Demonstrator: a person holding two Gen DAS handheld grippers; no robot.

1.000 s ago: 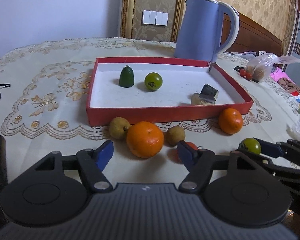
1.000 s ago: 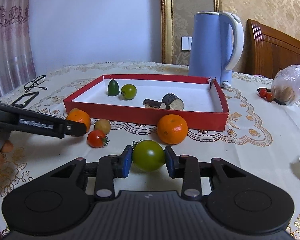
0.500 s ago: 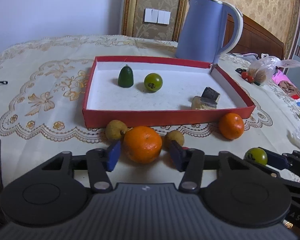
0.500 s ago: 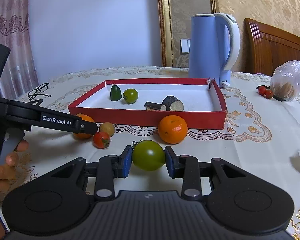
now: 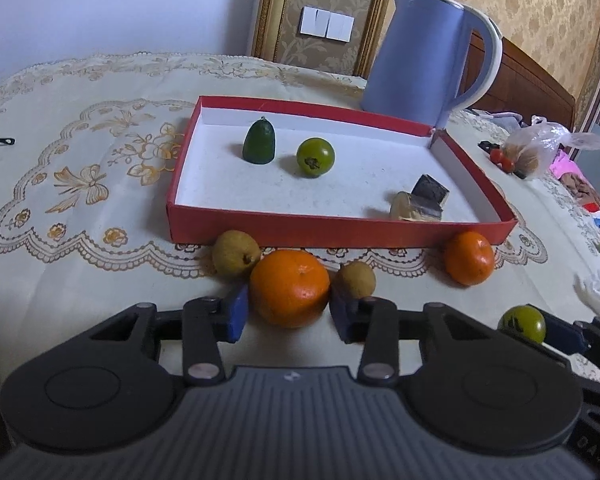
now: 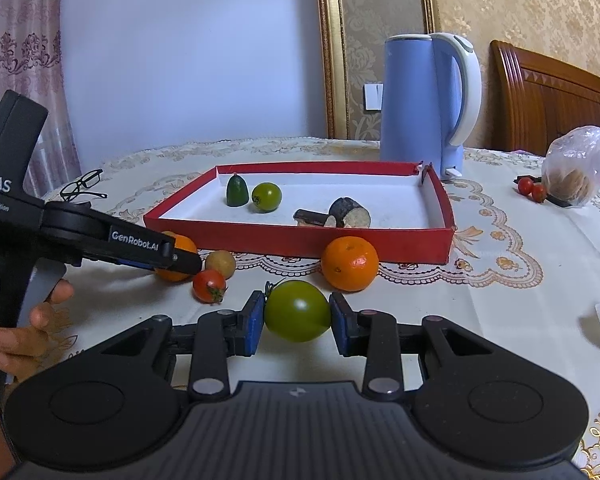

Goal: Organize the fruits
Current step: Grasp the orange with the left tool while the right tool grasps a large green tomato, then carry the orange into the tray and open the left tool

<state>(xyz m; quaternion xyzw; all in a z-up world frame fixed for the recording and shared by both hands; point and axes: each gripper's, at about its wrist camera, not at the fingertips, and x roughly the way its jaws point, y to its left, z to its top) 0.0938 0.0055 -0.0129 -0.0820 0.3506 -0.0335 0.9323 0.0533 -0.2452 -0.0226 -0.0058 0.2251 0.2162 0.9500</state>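
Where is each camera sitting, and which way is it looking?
Left wrist: on the left claw, looking along its fingers at the big orange between them and the red tray; the right claw shows at the right edge.
Right wrist: on the right claw, looking over the green tomato it grips toward the tray; the left claw and the person's hand show at left.
Both see the tray, the blue kettle, the oranges and the green tomato.

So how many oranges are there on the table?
2. One big orange sits between the left gripper pads, in front of the red box. The other orange sits by the box's front right corner. None looks hidden.
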